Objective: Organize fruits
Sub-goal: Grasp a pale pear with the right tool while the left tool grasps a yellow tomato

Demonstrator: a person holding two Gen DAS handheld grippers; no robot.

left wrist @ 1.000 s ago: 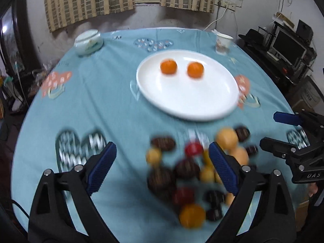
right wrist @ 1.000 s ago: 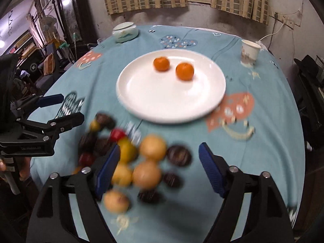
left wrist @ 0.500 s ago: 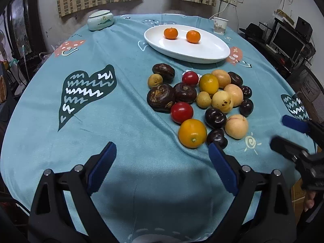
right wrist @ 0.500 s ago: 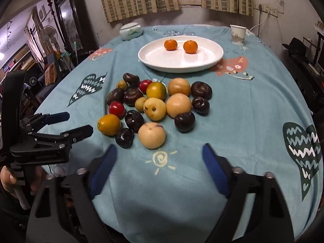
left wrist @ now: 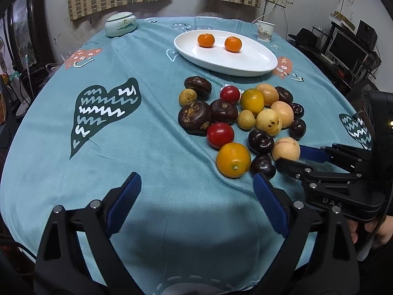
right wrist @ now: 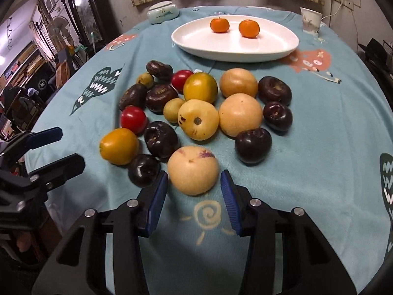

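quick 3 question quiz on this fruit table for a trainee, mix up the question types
1. True or false: the white plate holds two small oranges.
2. Which fruit sits between the closing jaws of the right gripper?
A. the pale peach
B. a red tomato
C. a dark plum
3. Fill in: the left gripper has its jaws wide apart over bare ______.

Key:
1. True; both oranges sit toward the plate's far side.
2. A; the pads flank the peach, but the views do not show them pressing on it.
3. Tablecloth; no fruit lies between those jaws.
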